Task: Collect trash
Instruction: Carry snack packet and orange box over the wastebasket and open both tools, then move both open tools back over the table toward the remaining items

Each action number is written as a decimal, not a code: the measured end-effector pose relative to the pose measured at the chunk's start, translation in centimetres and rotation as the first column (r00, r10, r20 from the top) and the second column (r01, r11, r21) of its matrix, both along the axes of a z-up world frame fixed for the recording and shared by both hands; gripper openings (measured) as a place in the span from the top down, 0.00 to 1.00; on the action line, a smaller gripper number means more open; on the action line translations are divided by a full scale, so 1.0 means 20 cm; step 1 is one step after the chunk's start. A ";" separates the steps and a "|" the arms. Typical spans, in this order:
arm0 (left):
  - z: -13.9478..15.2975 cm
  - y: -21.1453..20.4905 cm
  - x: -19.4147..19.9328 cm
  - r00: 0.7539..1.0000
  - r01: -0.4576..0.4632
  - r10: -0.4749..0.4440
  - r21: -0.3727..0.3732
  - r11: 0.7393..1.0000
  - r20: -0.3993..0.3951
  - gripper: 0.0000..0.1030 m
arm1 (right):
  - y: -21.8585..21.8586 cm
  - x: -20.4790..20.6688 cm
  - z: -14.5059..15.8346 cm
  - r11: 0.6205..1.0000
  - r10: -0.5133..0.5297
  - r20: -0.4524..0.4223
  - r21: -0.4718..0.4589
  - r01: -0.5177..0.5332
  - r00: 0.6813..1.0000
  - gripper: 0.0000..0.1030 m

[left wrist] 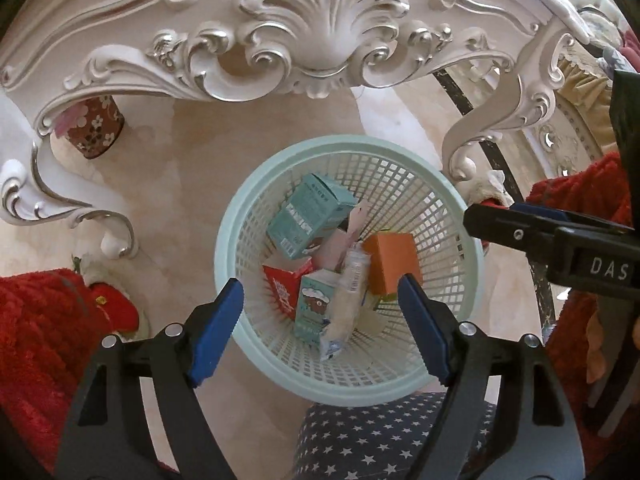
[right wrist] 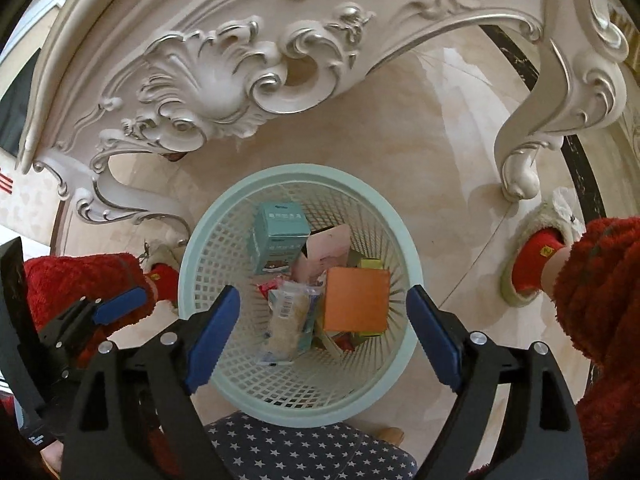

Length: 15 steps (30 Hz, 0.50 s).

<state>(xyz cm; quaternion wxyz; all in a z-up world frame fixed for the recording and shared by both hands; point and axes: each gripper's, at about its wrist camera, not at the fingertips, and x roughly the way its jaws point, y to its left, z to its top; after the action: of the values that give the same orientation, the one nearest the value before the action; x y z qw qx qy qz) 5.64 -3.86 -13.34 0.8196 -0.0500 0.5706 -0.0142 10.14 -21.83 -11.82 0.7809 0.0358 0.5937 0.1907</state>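
Observation:
A pale green mesh waste basket (left wrist: 240,216) (right wrist: 192,240) stands on the floor below both grippers. Inside lie a teal box (left wrist: 308,212) (right wrist: 278,236), an orange box (left wrist: 394,262) (right wrist: 356,300), a red carton (left wrist: 286,286), a pink card (left wrist: 340,236) (right wrist: 328,248) and a clear plastic wrapper (left wrist: 346,304) (right wrist: 286,320). My left gripper (left wrist: 320,320) is open and empty above the basket. My right gripper (right wrist: 324,336) is open and empty above it too. The right gripper also shows at the right of the left wrist view (left wrist: 520,232), and the left gripper at the left of the right wrist view (right wrist: 116,308).
An ornate white carved table (left wrist: 320,40) (right wrist: 224,80) with curled legs (left wrist: 472,152) (right wrist: 520,168) stands just behind the basket. A floral cup (left wrist: 96,128) sits under it. Red slippered feet (left wrist: 116,308) (right wrist: 536,264) flank the basket. A star-patterned cushion (left wrist: 380,436) (right wrist: 304,452) is at the bottom.

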 end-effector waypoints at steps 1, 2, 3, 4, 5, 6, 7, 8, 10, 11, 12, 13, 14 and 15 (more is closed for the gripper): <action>0.00 0.00 0.00 1.000 -0.001 0.001 0.002 1.000 -0.002 0.25 | 0.00 0.00 0.00 1.000 0.001 0.001 -0.001 -0.001 1.000 0.21; 0.00 0.00 0.00 1.000 -0.002 0.002 0.003 1.000 -0.003 0.25 | 0.01 0.00 0.00 1.000 0.004 0.000 -0.003 -0.004 1.000 0.21; 0.00 0.00 0.00 1.000 -0.003 0.003 0.003 1.000 -0.002 0.25 | 0.01 0.00 0.00 1.000 0.005 -0.001 -0.005 -0.005 1.000 0.21; 0.00 0.00 0.00 1.000 -0.004 0.004 0.005 1.000 -0.002 0.25 | 0.02 -0.01 0.00 1.000 0.007 -0.002 -0.009 -0.007 1.000 0.21; -0.01 0.00 0.00 1.000 -0.006 0.006 0.006 1.000 -0.002 0.25 | 0.02 0.00 -0.01 1.000 0.008 -0.004 -0.010 -0.008 1.000 0.21; -0.01 0.00 0.00 1.000 -0.007 0.007 0.008 1.000 -0.003 0.25 | 0.02 0.00 -0.01 1.000 0.009 -0.007 -0.012 -0.009 1.000 0.21; -0.01 0.00 0.00 1.000 -0.009 0.009 0.010 1.000 -0.006 0.25 | 0.02 0.00 -0.01 1.000 0.010 -0.009 -0.013 -0.010 1.000 0.21; -0.01 0.00 0.00 1.000 -0.010 0.010 0.012 1.000 -0.006 0.25 | 0.02 0.00 -0.01 1.000 0.011 -0.010 -0.015 -0.011 1.000 0.21; 0.01 0.00 -0.01 1.000 -0.011 0.011 0.014 1.000 0.010 0.25 | 0.02 0.00 -0.01 1.000 0.012 -0.005 -0.013 -0.012 1.000 0.21; 0.03 0.00 -0.01 1.000 -0.010 0.009 0.014 1.000 0.026 0.25 | 0.02 -0.01 0.01 1.000 0.013 0.008 -0.008 -0.013 1.000 0.21; 0.07 0.00 -0.03 0.999 -0.006 0.005 0.015 1.000 0.054 0.25 | 0.01 -0.03 0.05 1.000 0.013 0.039 0.006 -0.013 0.999 0.21; 0.11 0.00 -0.05 0.997 -0.004 0.003 0.012 1.000 0.074 0.25 | 0.00 -0.04 0.10 1.000 0.012 0.077 0.017 -0.014 0.997 0.21; 0.16 -0.01 -0.06 0.995 -0.002 0.002 0.006 1.000 0.101 0.25 | -0.01 -0.07 0.17 0.999 0.016 0.134 0.036 -0.021 0.991 0.21; 0.24 0.00 -0.09 0.990 -0.004 0.005 -0.009 1.000 0.143 0.25 | -0.02 -0.10 0.25 0.998 0.021 0.189 0.057 -0.032 0.982 0.21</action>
<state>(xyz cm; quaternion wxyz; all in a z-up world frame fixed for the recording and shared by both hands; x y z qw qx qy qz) 3.87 -3.81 -8.51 0.8583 -0.0536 0.5100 -0.0185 8.17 -22.20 -6.85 0.8296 0.0329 0.5115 0.2214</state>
